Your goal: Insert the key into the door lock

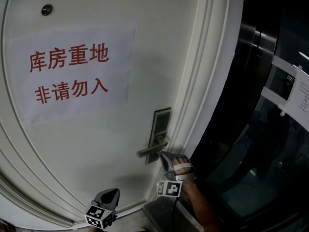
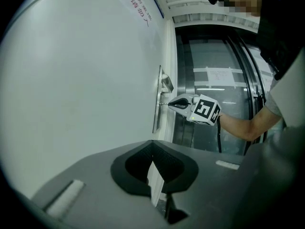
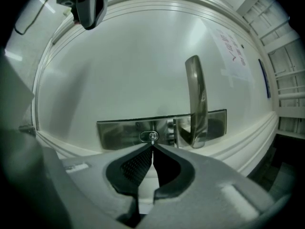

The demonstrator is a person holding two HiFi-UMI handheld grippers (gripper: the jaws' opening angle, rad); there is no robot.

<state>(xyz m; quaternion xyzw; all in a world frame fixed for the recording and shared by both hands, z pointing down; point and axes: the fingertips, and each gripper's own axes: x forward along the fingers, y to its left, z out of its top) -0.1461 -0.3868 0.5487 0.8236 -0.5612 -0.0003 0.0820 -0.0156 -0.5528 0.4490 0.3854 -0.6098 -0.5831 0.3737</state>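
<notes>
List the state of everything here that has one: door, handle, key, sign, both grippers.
Door: closed.
Handle: untouched.
Key: tip at the keyhole.
Right gripper: shut on the key.
Left gripper: shut, empty.
Sign: flat on the door.

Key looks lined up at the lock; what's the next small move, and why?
Probably push the right gripper straight toward the door a little: its jaws are shut on the key, whose tip sits at the keyhole, with bare blade showing between jaws and lock plate.

Dim hallway — dark glossy panels [image 1: 251, 144], white taped-on notice [image 1: 301, 96]
</notes>
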